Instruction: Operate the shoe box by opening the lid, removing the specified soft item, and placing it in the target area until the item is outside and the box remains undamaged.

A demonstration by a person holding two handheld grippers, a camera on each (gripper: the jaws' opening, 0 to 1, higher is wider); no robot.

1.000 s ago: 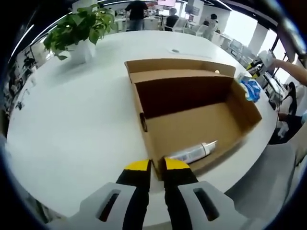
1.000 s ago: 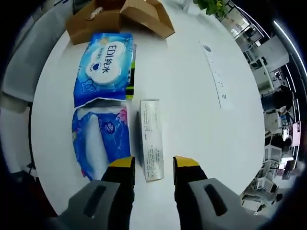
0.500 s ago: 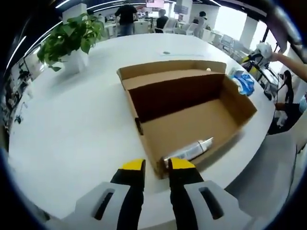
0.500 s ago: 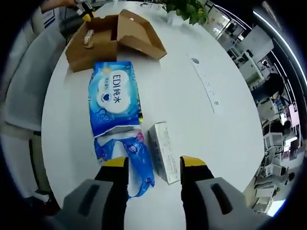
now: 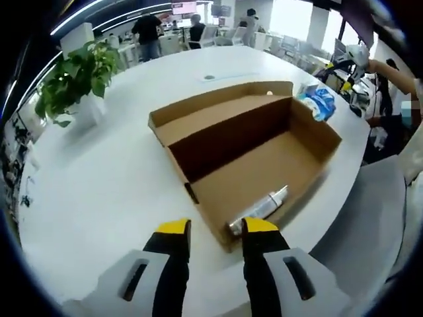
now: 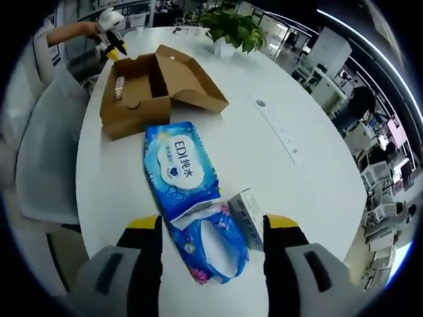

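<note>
Shoe box (image 5: 264, 152) lies open on my white round worktop (image 5: 99, 185), a tube (image 5: 259, 206) inside. Blue soft packs (image 6: 180, 172) and a small carton (image 6: 246, 210) lie outside on it. Left gripper (image 5: 216, 228) jaws narrowly apart, right gripper (image 6: 213, 223) jaws wide, both empty. Potted plant (image 5: 69, 82), office desks behind.

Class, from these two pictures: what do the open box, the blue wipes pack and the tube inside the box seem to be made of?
Open box: brown corrugated cardboard, matte; folded flaps and raw cut edges show.
Blue wipes pack: soft plastic film, glossy, going by its printed, creased, shiny surface.
Tube: silvery with a white cap, probably plastic or metal laminate; its sheen leaves that open.
</note>
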